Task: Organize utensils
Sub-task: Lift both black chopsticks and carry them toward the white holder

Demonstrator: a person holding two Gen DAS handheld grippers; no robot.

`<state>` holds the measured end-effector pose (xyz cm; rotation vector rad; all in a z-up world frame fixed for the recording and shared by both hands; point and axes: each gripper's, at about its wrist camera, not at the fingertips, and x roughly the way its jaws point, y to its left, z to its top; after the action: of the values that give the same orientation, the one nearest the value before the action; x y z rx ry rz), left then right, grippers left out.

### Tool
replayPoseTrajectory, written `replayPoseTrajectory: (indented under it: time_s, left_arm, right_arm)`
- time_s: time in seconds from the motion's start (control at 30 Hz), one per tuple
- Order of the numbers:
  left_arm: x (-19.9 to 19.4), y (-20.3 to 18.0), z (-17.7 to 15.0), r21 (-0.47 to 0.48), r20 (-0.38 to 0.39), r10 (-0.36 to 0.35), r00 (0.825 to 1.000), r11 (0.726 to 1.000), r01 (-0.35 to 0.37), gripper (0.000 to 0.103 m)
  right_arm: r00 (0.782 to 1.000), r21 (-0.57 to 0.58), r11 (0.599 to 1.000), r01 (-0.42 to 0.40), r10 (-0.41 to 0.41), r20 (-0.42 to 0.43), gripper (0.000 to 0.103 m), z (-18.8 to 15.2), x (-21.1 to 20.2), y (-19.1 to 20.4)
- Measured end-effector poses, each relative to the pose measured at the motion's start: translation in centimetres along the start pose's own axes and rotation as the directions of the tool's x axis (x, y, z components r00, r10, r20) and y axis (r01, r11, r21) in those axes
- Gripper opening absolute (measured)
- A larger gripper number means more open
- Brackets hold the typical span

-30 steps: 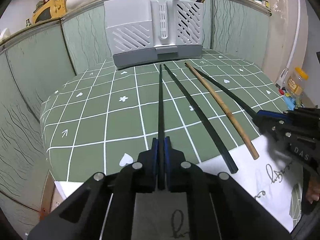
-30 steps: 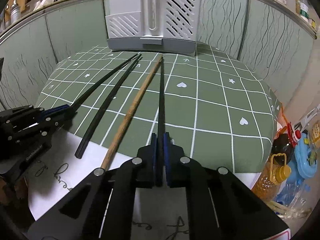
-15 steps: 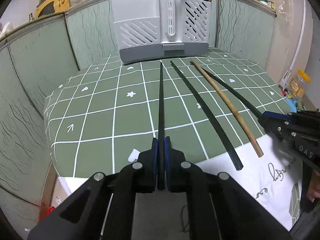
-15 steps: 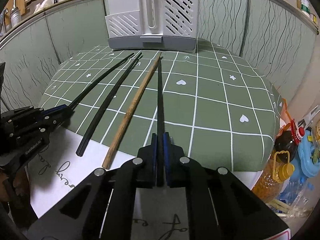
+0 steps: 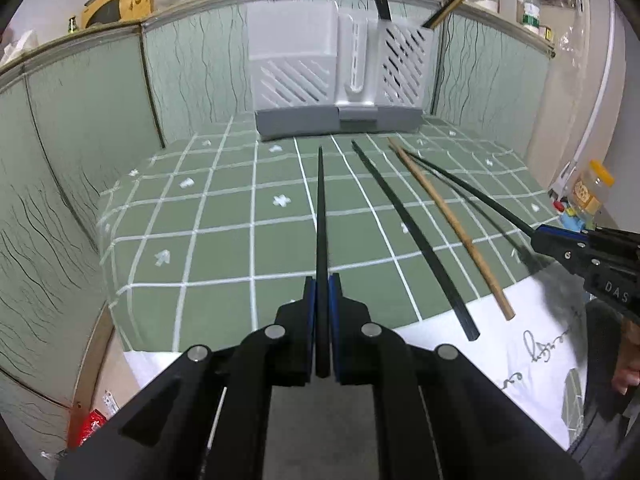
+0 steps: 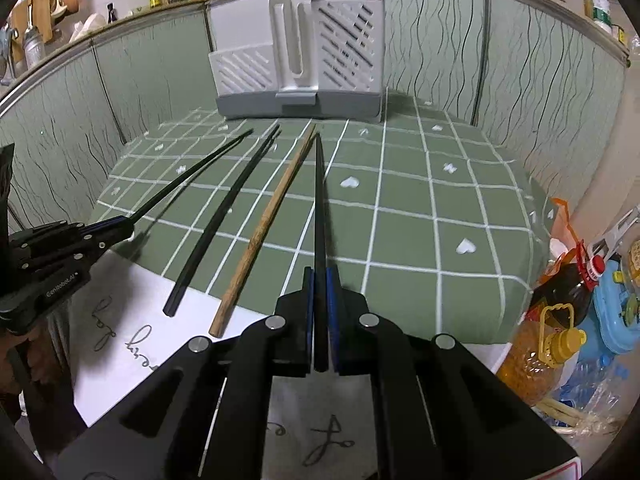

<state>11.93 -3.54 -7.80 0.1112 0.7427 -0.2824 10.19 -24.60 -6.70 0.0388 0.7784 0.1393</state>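
At the tabletop's near edge, two chopsticks gripped: left gripper clenched on one black chopstick by its thick end, right gripper clenched likewise on another black chopstick, both tips aimed toward the grey utensil holder standing at the far edge. Between them on the green checked cloth, two more lying loose: a third black chopstick and a wooden chopstick, thick ends overhanging onto the white paper near the front edge. Counted: three black and one wooden outside the holder, plus at least two sticks already poking from its right slotted compartment. Probably light, stiff, thin, and smooth enough to swivel or slip in a pinch; best taken near the thick end, kept straight along the jaws for dropping tip-first into the holder.
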Motion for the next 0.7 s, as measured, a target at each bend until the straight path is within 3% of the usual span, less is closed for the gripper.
replayPoseTrajectory:
  time_s: [0.37,0.7]
  left_arm:
    - [-4.7,1.7,3.1,-0.019,0.107,-0.018,0.994,1.0,0.02,0.006]
    - [-7.9,2.5,6.2,-0.015,0.197,-0.033,0.98,0.999,0.037,0.006]
  right_arm:
    - [0.996,0.012,1.0,-0.018,0.017,0.091,0.006,2.4,-4.5,-1.3]
    - [0.979,0.006,0.999,-0.041,0.039,0.2,0.006,6.0,-8.8,-1.5]
